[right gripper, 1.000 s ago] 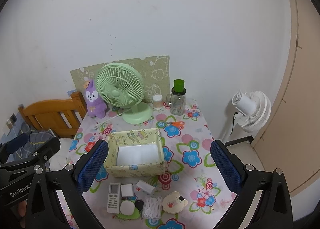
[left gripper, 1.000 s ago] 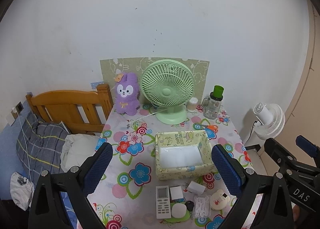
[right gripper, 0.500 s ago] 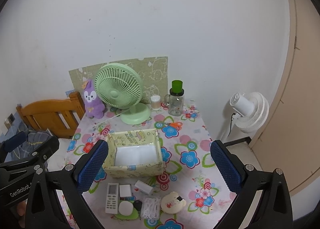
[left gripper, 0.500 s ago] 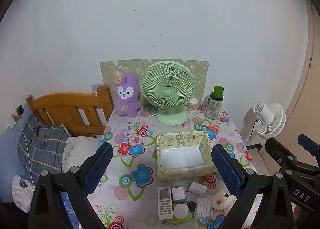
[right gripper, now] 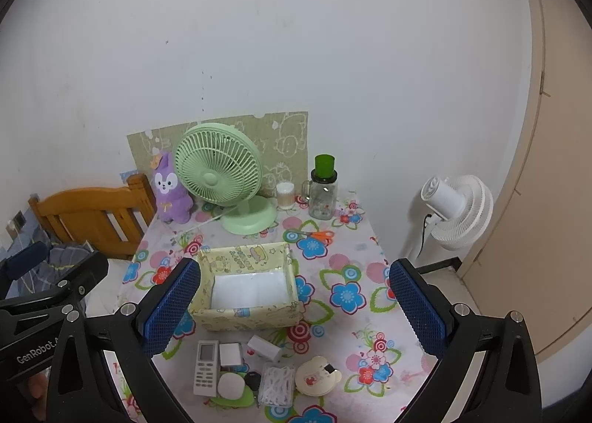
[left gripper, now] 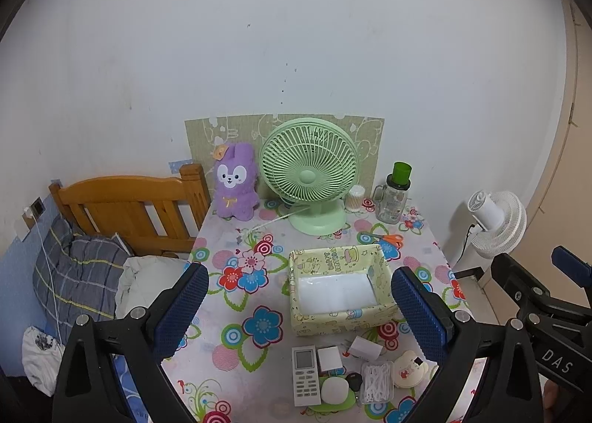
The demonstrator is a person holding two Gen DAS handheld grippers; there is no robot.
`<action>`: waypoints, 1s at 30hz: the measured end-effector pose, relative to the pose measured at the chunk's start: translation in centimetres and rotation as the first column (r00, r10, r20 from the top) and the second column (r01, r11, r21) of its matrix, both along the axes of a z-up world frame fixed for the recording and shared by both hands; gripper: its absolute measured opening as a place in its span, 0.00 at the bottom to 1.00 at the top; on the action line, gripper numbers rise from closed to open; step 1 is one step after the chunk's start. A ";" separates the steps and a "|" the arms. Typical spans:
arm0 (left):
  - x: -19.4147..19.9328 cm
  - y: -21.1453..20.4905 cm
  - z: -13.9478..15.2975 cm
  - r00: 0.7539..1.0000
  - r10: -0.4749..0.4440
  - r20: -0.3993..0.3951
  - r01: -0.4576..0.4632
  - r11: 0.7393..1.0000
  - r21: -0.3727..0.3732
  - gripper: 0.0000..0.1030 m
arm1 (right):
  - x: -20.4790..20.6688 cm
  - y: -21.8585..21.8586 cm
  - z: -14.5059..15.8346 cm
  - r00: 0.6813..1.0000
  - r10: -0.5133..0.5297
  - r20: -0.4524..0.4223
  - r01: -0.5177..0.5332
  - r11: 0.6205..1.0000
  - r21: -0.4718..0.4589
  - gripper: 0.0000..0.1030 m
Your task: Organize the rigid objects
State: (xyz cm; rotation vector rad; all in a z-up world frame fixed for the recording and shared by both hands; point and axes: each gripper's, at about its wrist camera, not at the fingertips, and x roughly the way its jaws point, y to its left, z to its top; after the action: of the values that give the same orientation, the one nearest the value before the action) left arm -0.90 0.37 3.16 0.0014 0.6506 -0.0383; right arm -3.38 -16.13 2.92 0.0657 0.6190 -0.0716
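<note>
A yellow patterned box [left gripper: 340, 289] [right gripper: 248, 286] stands empty in the middle of the flowered table [left gripper: 236, 349]. In front of it lies a cluster: a white remote [left gripper: 305, 375] [right gripper: 206, 367], a small white square box [left gripper: 329, 359], a white adapter [right gripper: 263, 348], a round white case on a green dish [right gripper: 229, 386], a clear box of swabs [right gripper: 277, 384] and a cream bear-shaped case [right gripper: 318, 375]. My left gripper [left gripper: 299, 312] and right gripper [right gripper: 294, 308] hover high above the table, both open and holding nothing.
At the table's back stand a green desk fan [left gripper: 309, 171], a purple plush rabbit [left gripper: 235, 182], a swab jar [right gripper: 285, 195] and a glass jar with a green lid [right gripper: 323, 188]. Orange scissors [right gripper: 320, 234] lie behind the box. A wooden bed frame [left gripper: 129, 208] stands left, a white floor fan [right gripper: 457, 212] right.
Both cameras have drifted slightly, so the table sits a little lower in the left view and further left in the right view. Nothing on the table has moved; both grippers stay open.
</note>
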 end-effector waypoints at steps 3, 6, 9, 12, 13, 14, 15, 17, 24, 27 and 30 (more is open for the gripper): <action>-0.1 0.0 0.1 1.000 -0.001 0.004 0.001 1.000 0.002 0.97 | -0.1 0.0 0.1 1.000 0.000 0.002 0.000 1.000 0.001 1.00; -0.1 0.0 0.1 1.000 -0.003 0.003 0.003 1.000 0.000 0.97 | -0.2 0.0 0.2 1.000 -0.002 0.002 0.002 1.000 0.001 1.00; -0.2 -0.1 0.1 1.000 -0.008 0.003 0.008 1.000 0.000 0.97 | -0.2 0.0 0.2 1.000 -0.005 0.000 0.005 1.000 0.001 1.00; -0.1 -0.2 0.1 1.000 -0.009 0.002 0.009 1.000 0.002 0.97 | 0.0 -0.1 0.0 1.000 -0.004 -0.007 0.004 1.000 0.006 1.00; 0.0 -0.2 0.0 1.000 -0.008 0.004 0.008 1.000 0.001 0.97 | 0.1 -0.1 -0.1 1.000 0.002 -0.009 -0.002 1.000 0.011 1.00; 0.1 -0.1 -0.1 1.000 -0.007 0.006 0.007 1.000 0.000 0.98 | 0.2 0.0 -0.2 1.000 0.009 -0.011 -0.009 1.000 0.015 1.00; 0.2 -0.2 -0.3 1.000 -0.001 0.003 0.001 1.000 0.001 0.98 | 0.3 0.0 -0.4 1.000 0.011 -0.017 -0.011 1.000 0.013 1.00; 0.4 -0.1 -0.6 1.000 0.010 0.001 -0.010 1.000 0.006 0.99 | 0.6 0.1 -0.8 0.999 0.010 -0.032 -0.010 1.000 0.008 1.00; 1.5 -0.2 -2.5 0.998 0.014 -0.055 -0.014 1.000 0.007 0.99 | 1.8 0.2 -2.9 0.995 0.014 -0.094 -0.013 1.000 0.017 1.00; 2.2 0.1 -3.9 0.996 0.014 -0.090 -0.016 1.000 -0.019 0.99 | 2.4 0.1 -4.0 0.992 0.034 -0.123 -0.030 0.999 0.034 1.00; 2.7 0.2 -5.5 0.992 0.025 -0.125 -0.029 0.999 -0.033 0.99 | 3.0 0.2 -5.3 0.988 0.056 -0.145 -0.050 0.998 0.045 1.00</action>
State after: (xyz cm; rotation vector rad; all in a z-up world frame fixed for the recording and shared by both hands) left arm 1.79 0.53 -2.32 -0.0440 0.7742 -0.0241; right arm -0.43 -15.96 -2.38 0.0840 0.7683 -0.0121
